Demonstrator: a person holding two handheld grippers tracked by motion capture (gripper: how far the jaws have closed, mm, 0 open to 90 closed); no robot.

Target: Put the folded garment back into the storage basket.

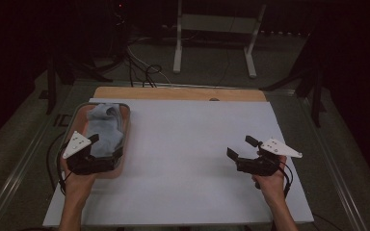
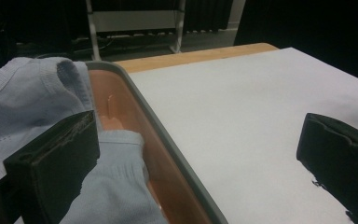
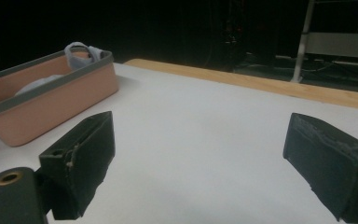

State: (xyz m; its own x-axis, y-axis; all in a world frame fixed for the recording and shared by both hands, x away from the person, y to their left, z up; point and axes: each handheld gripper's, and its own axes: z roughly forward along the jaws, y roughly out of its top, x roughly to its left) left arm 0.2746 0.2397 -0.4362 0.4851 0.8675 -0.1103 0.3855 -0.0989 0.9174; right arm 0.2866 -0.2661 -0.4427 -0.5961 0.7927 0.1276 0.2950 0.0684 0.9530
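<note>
The left gripper (image 1: 107,146), jaws spread, straddled the basket (image 1: 126,115) wall, one jaw seemingly touching blue socks (image 1: 103,127); the right gripper (image 1: 241,147) hung open.

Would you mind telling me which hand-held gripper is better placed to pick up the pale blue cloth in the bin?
The left hand-held gripper: its open jaws straddle the bin's rim at the cloth. The right hand-held gripper hovers far across the white table.

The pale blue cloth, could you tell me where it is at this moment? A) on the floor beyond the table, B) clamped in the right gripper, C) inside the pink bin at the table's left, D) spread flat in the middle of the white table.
C: the pale blue cloth lies bunched inside the pink bin, where the left gripper reaches with open jaws.
</note>
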